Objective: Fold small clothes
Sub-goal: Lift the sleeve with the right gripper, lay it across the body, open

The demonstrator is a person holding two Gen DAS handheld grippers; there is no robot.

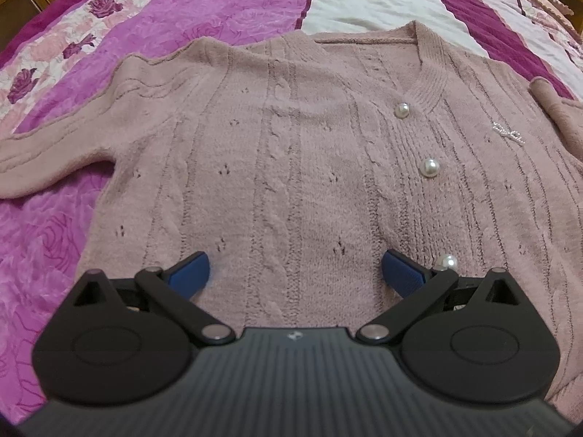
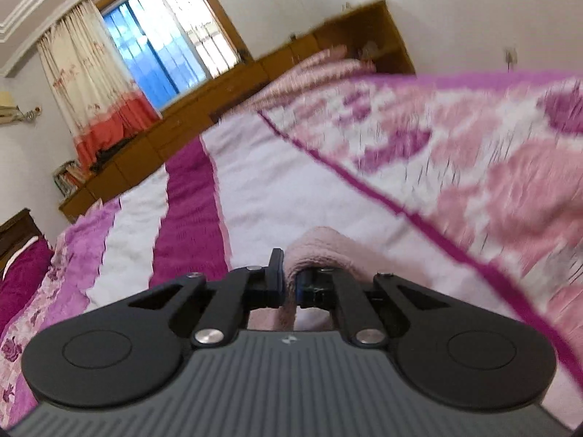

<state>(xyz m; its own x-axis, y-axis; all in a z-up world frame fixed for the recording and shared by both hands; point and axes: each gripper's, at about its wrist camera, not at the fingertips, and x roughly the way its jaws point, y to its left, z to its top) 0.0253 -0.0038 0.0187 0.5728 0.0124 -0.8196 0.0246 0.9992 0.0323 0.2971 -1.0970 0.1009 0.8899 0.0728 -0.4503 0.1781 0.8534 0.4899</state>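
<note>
Cardigan (image 1: 291, 153) lies flat and face up on the bed (image 1: 218, 3), buttoned, collar toward the far side, hem nearest the left claw (image 1: 295, 273). Its long axis runs from hem to collar, straight away from that claw. One sleeve (image 1: 54, 156) stretches out sideways at picture left; at picture right the other sleeve (image 1: 557, 116) looks already lifted or turned in over the body edge, partly cut off by the frame.

Left claw: spread wide, hanging just over the lower front, a pearl button (image 1: 447, 263) just beside one finger. Nothing between the pads.

Right claw (image 2: 289, 284): pressed together, pinching a fold of pink knit (image 2: 320, 251), most likely the cuff or sleeve end. Picture blurred, so the exact part cannot be told.

Judgement: the coming move turns on carrying that sleeve across the body, at right angles to the long axis. The right claw has the cloth; the left is nearer the hem and free to pin it.

Left view shows the whole garment layout but not the right claw. Right view shows the pinch, the bed beyond, a window (image 2: 160, 32) and cabinets (image 2: 291, 73), but nothing of the cardigan body.
</note>
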